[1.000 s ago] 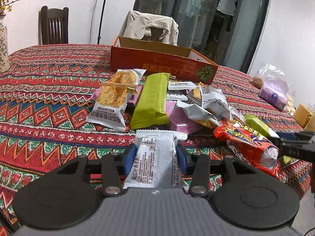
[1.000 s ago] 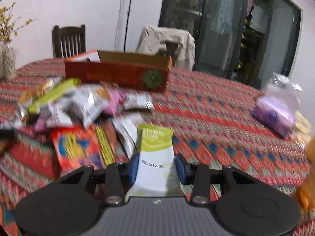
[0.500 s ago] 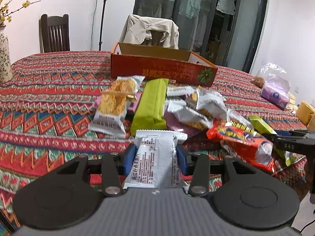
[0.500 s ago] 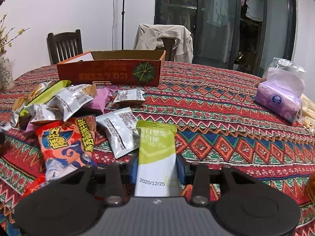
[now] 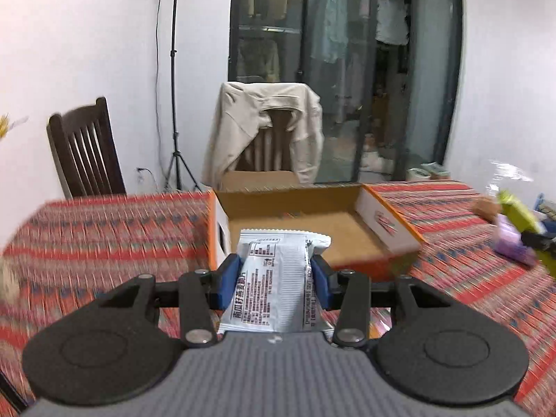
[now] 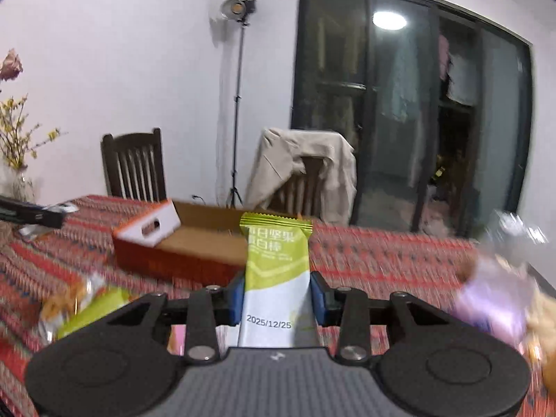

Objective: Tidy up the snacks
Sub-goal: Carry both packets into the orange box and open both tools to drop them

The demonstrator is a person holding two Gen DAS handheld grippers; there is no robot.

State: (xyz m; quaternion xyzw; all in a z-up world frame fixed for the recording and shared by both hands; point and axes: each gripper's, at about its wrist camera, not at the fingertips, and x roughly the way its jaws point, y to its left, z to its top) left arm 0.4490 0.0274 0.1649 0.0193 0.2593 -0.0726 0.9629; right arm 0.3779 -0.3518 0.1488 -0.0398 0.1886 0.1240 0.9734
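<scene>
- Carrying snacks to the box [image 5: 347,239]: left gripper [image 5: 276,278] clamps a white packet [image 5: 274,288] between its blue pads [image 5: 229,278], packet upright, top edge sticking past the fingertips.
- Right gripper [image 6: 276,295] is closed on a green bar [image 6: 276,264], held by its lower half, printed date facing the camera.
- Box sits open on the tablecloth [image 5: 104,236], directly ahead of the left gripper and just beyond the packet; floor of the box looks bare from here.
- From the right wrist view the box [image 6: 194,243] is ahead and left of the bar; loose snacks [image 6: 87,305] lie on the cloth, lower left.
- Both views are motion-blurred, so exact height over the box is hard to judge.
- To do it well, likely: clear the near wall [image 5: 222,243] before lowering, so the packet's free end doesn't catch the rim.
- Place the packet toward one side, flat; leave room for the bar alongside.
- Stagger the two drops; grippers look close enough to bump over one box.
- Open jaws only once low inside, else the light packet may flutter out.
</scene>
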